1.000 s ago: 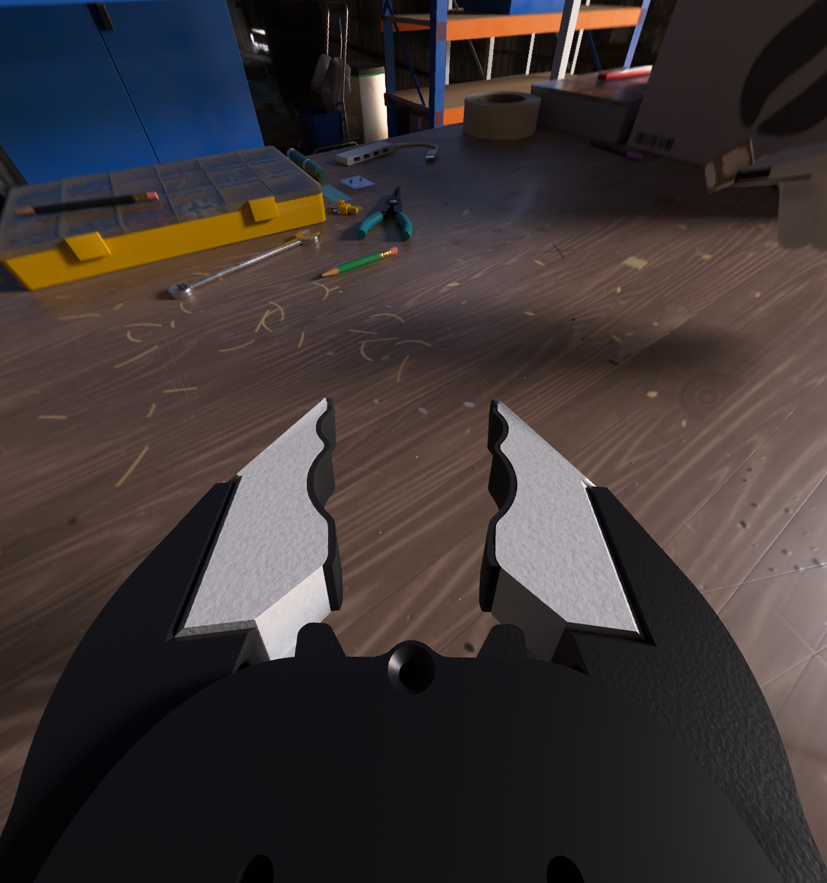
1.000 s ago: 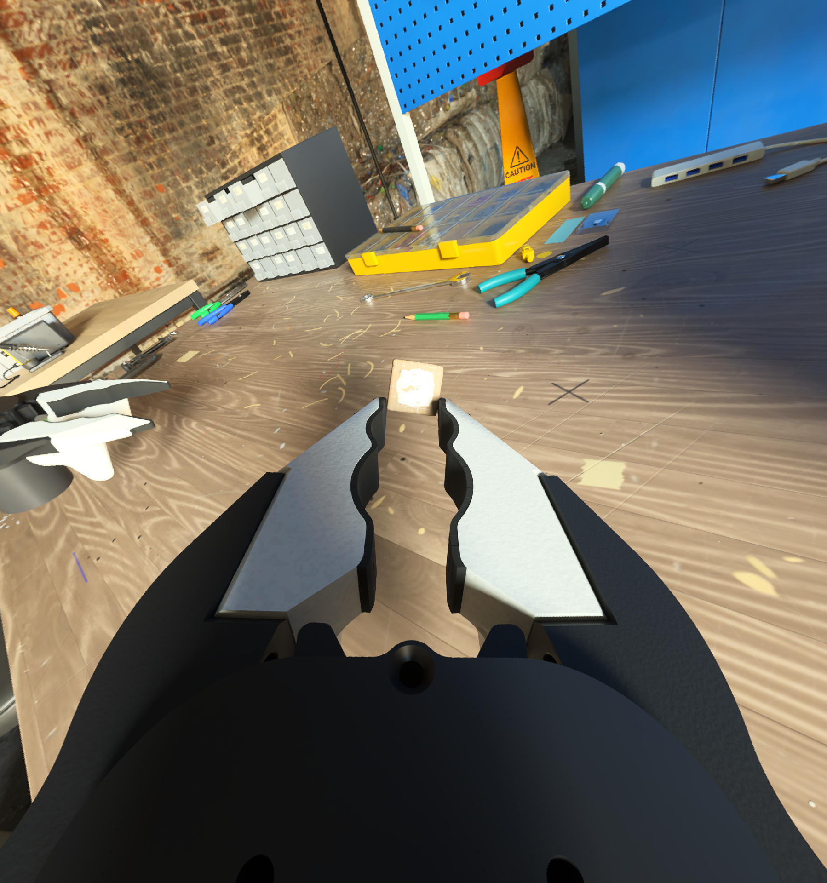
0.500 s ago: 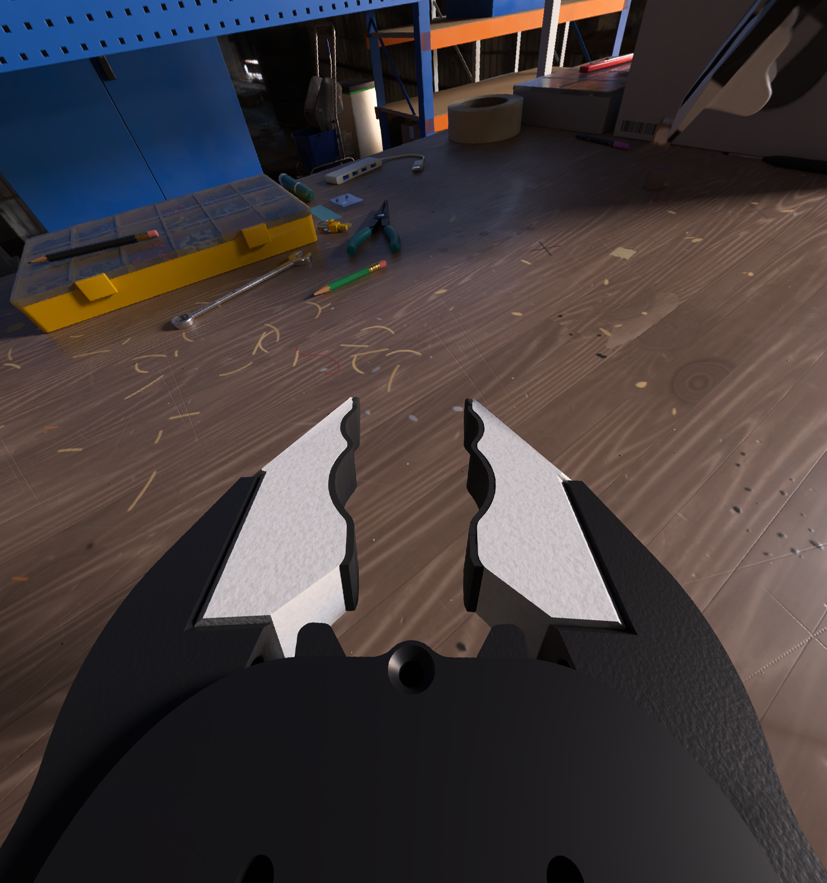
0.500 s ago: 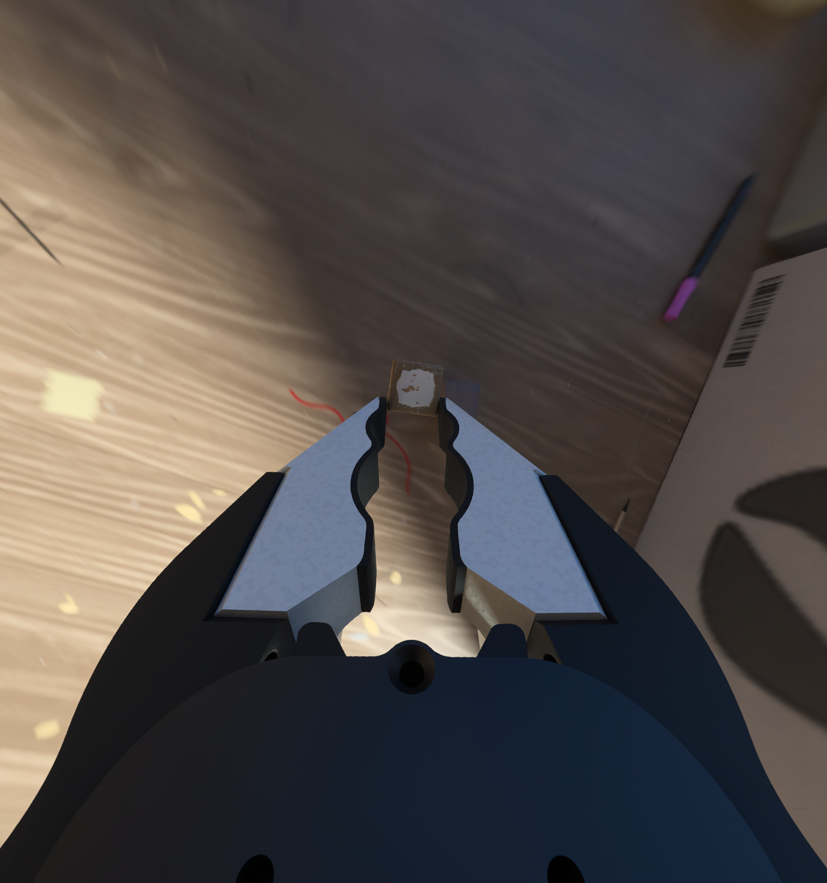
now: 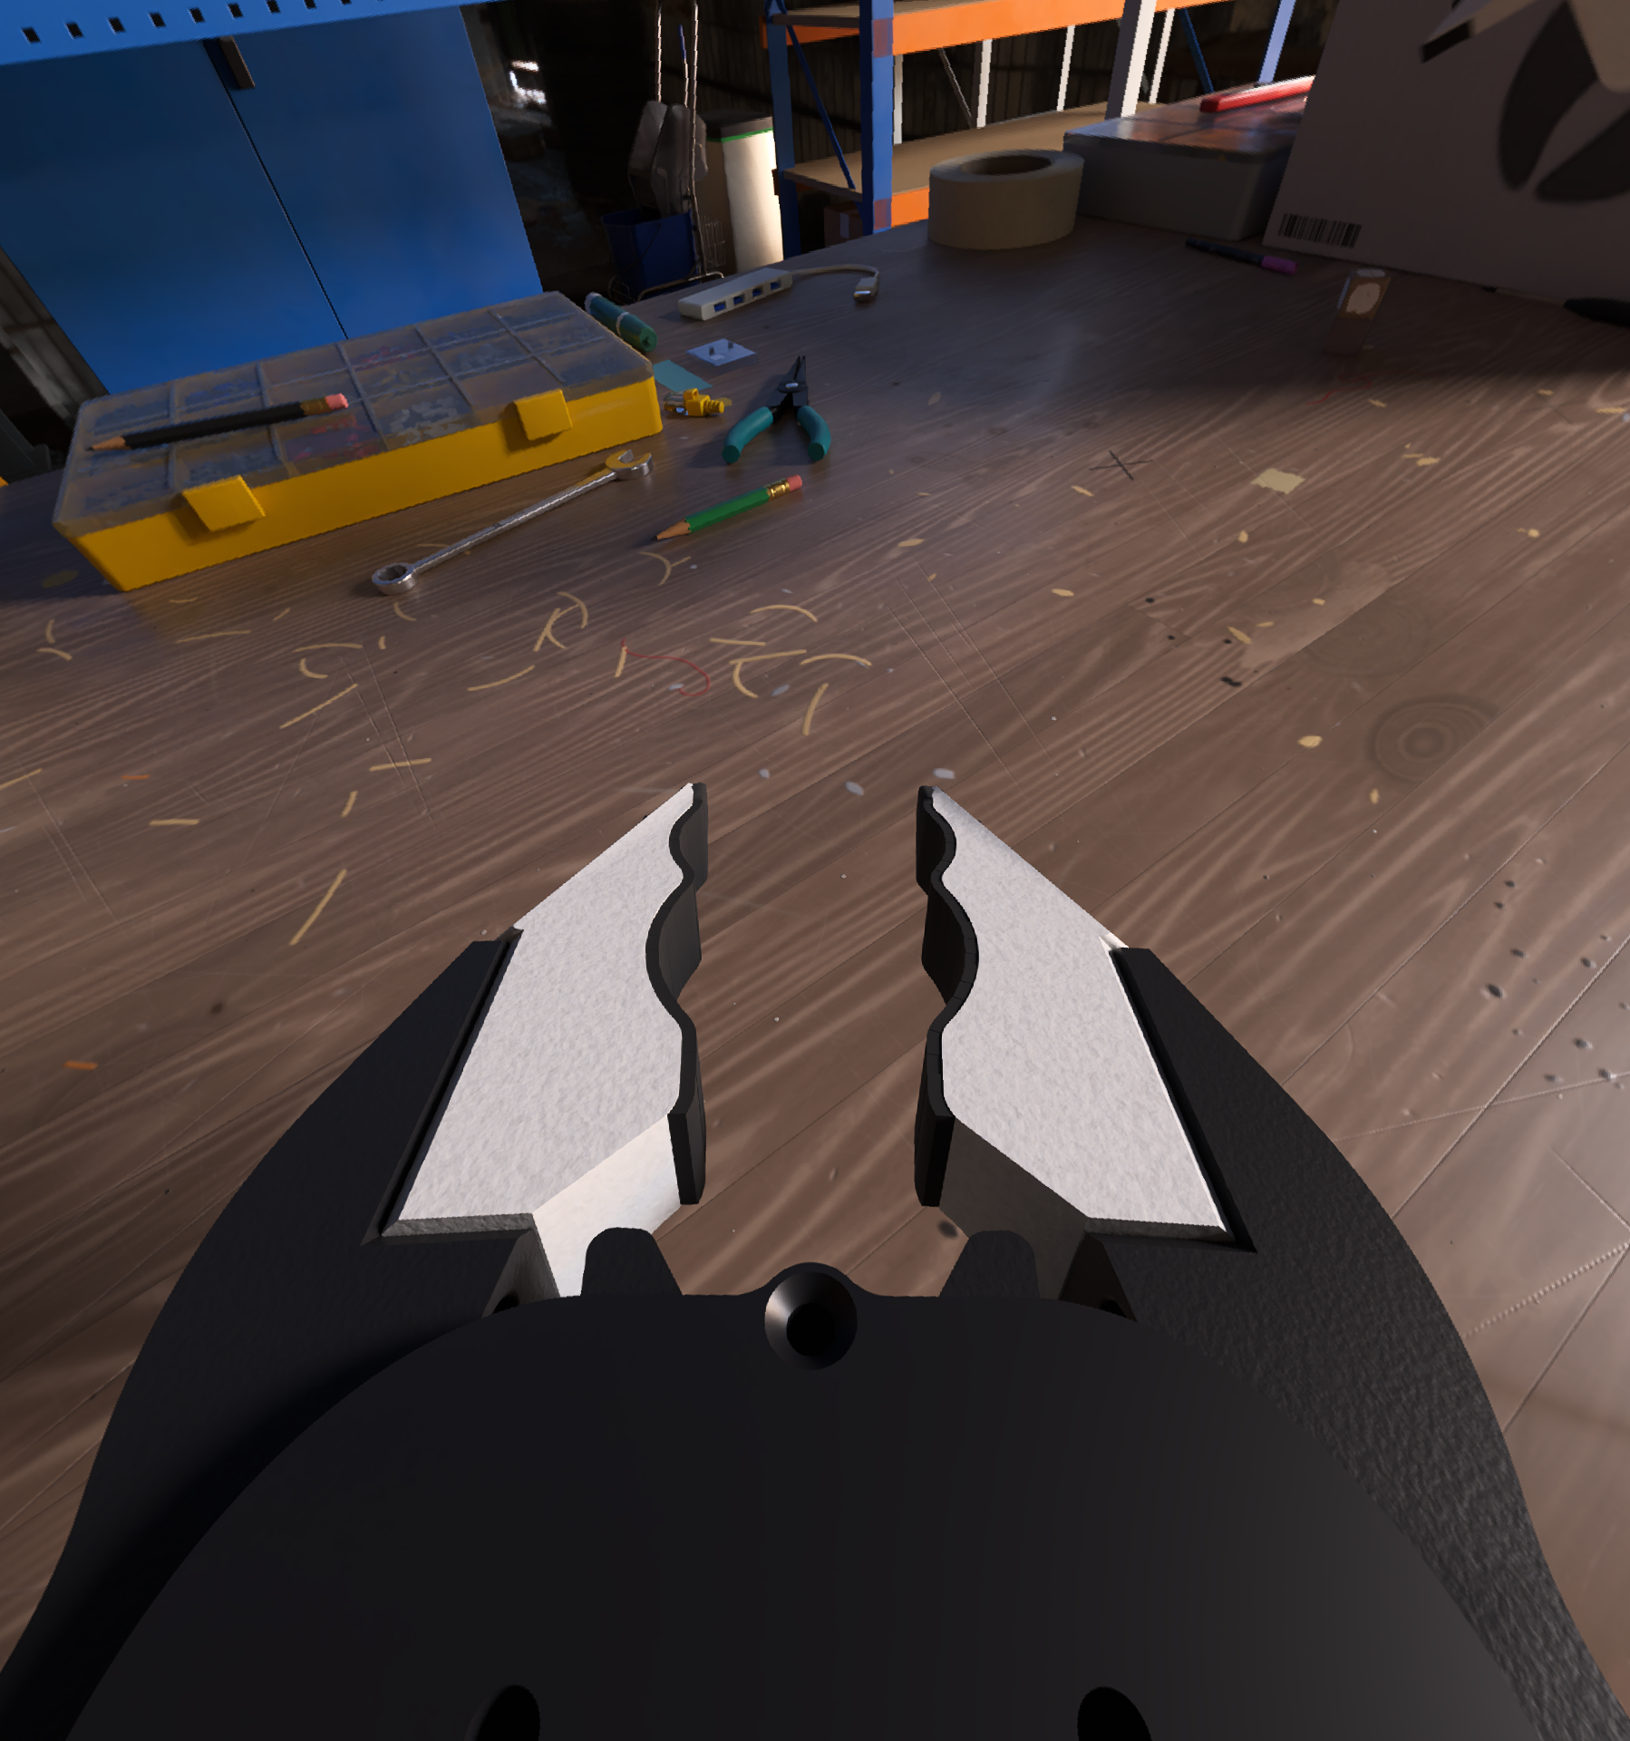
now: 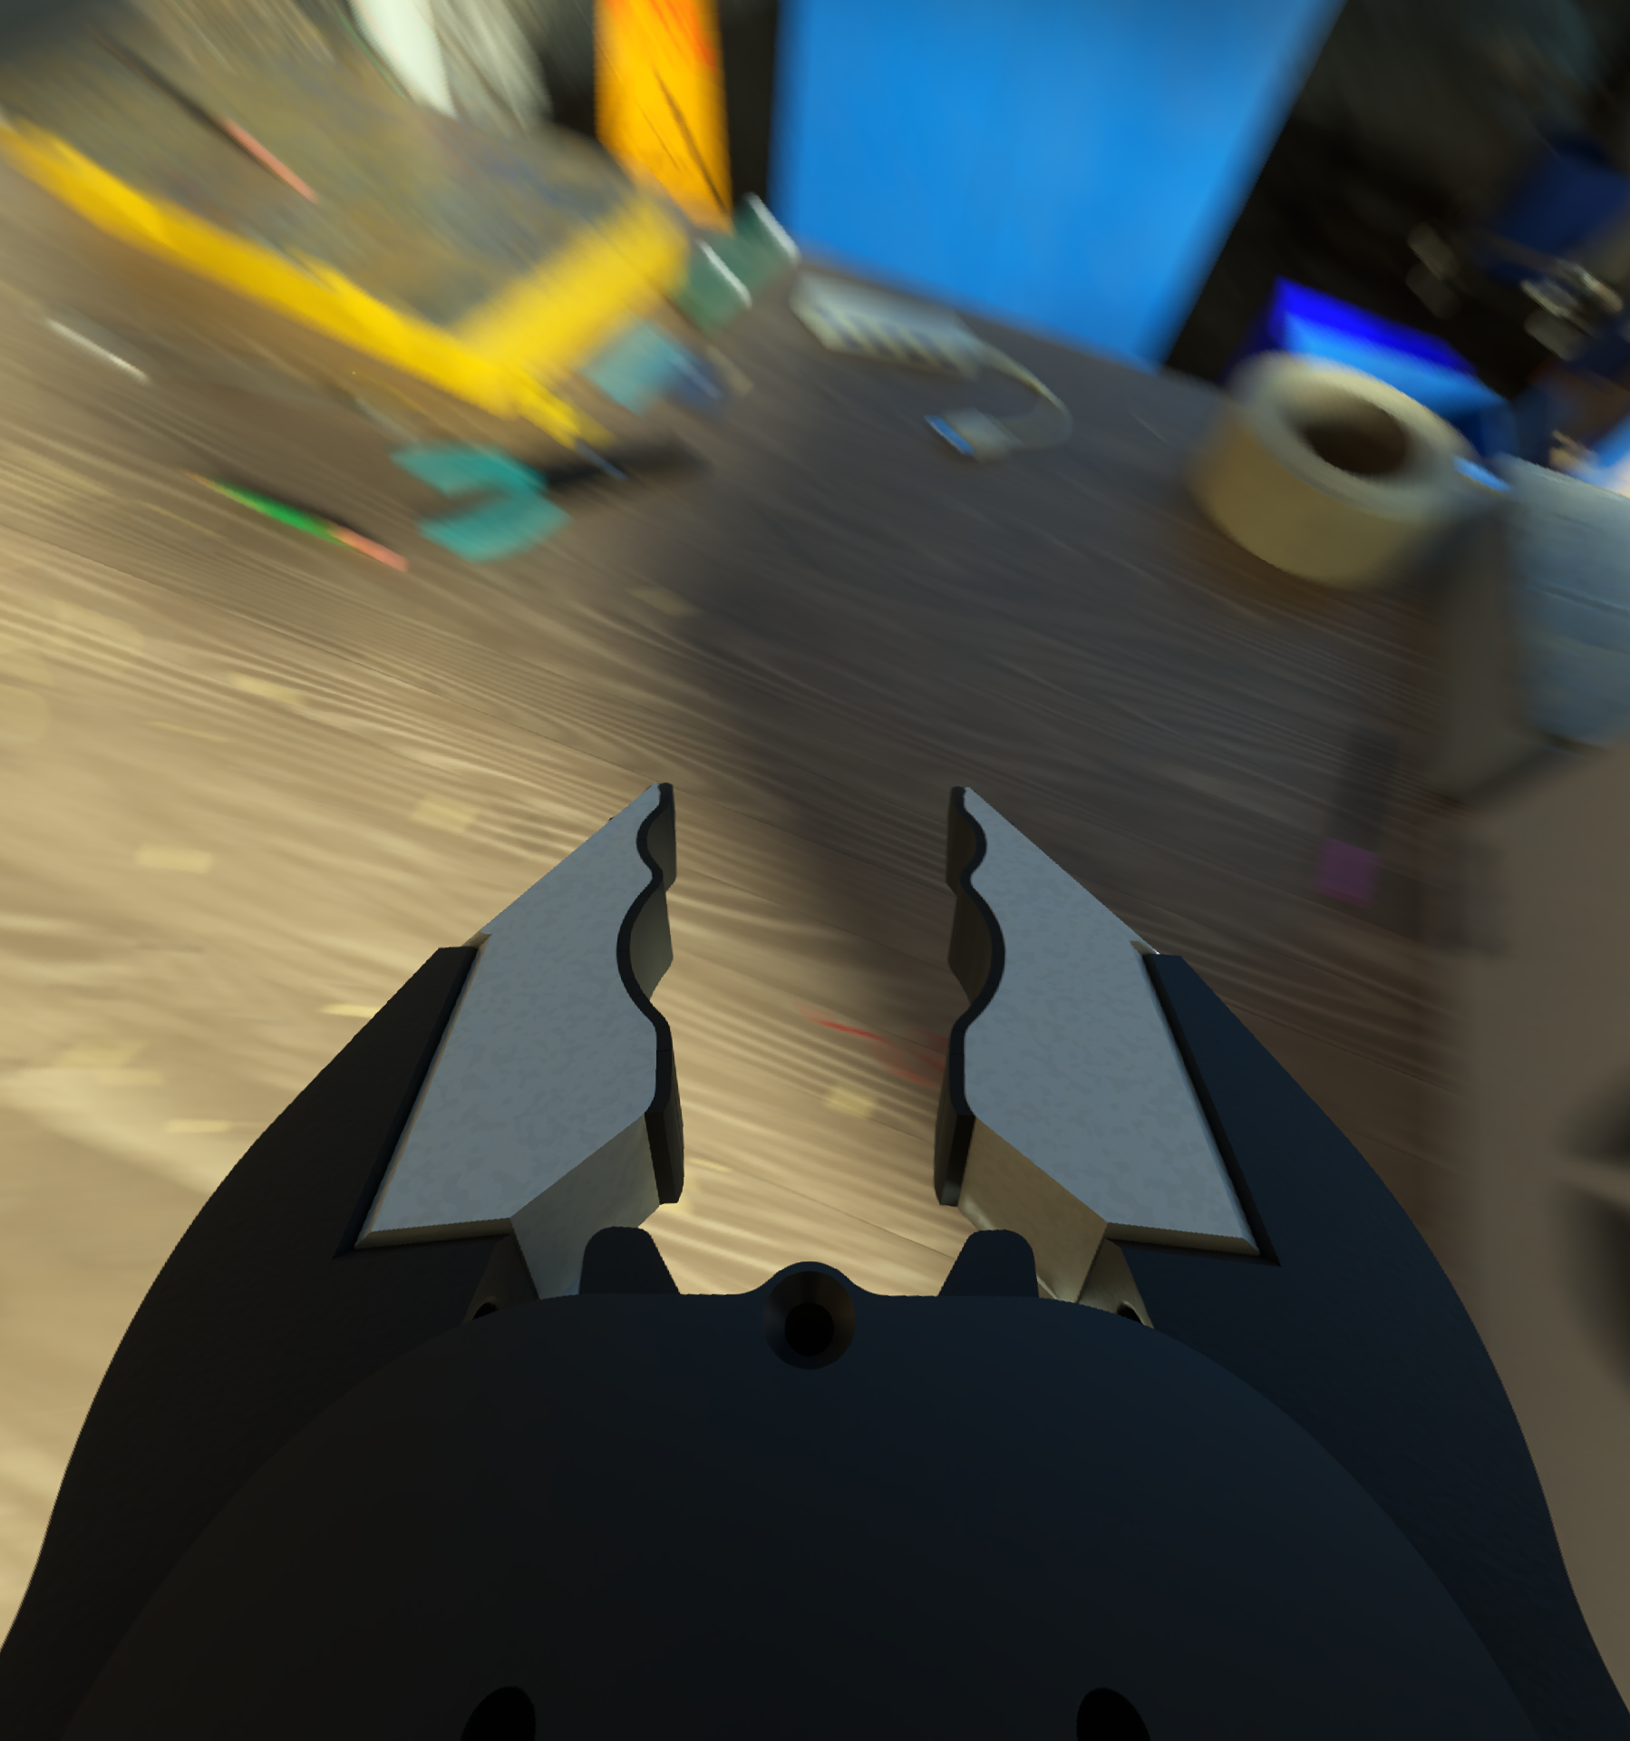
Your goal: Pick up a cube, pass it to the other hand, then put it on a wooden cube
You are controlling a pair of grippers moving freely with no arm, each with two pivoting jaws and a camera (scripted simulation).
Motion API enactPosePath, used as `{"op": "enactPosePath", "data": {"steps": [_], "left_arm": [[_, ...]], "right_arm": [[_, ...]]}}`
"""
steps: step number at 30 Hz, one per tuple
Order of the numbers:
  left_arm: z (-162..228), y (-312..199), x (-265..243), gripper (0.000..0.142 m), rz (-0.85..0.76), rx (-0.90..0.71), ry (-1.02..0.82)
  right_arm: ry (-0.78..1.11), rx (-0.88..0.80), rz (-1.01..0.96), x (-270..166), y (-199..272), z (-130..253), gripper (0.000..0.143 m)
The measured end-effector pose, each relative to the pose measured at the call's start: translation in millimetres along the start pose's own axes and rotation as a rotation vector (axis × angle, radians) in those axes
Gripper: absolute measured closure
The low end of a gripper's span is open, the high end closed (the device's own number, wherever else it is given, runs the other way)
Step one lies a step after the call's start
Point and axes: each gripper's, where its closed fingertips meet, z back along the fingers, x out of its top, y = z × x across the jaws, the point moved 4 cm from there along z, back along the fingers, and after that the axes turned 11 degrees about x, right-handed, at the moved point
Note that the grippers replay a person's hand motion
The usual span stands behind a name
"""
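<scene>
In the left wrist view a small brown cube with a pale patch on one face stands far right on the wooden bench, close to a cardboard box. It looks to rest on a second brown cube, but both are too small to be sure. My left gripper is open and empty, low over the bench, far from the cubes. My right gripper is open and empty. Its view is smeared by motion and shows no cube.
A yellow organizer box lies at the back left, with a wrench, green pencil and teal pliers near it. A tape roll and the cardboard box stand at the back right. Wood shavings litter the bench.
My right gripper held the patched cube between its fingertips; now its jaws are apart and empty and its view has swung across the bench. The cube now stands by the cardboard box.
</scene>
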Motion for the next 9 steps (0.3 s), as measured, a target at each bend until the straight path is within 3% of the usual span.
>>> {"op": "enactPosePath", "data": {"steps": [2, 4, 6, 9], "left_arm": [[-1.2, 1.9, 0.3, 0.098, 0.018, 0.001, 0.001], [-3.4, 3.5, -0.7, 0.098, 0.026, 0.007, 0.013], [-5.7, 5.1, -0.9, 0.098, 0.024, 0.018, 0.029], [-7.2, 7.3, -1.9, 0.098, 0.037, 0.029, 0.047]], "right_arm": [[-0.279, 0.26, -0.072, -7.7, 69.7, 7.8, 0.092], [-0.435, 0.45, -0.157, -27.3, 131.8, 5.0, 0.093], [-0.402, 0.574, -0.158, -48.5, 180.5, -5.1, 0.093], [-0.355, 0.579, -0.1, -60.6, 211.3, -13.6, 0.093]]}}
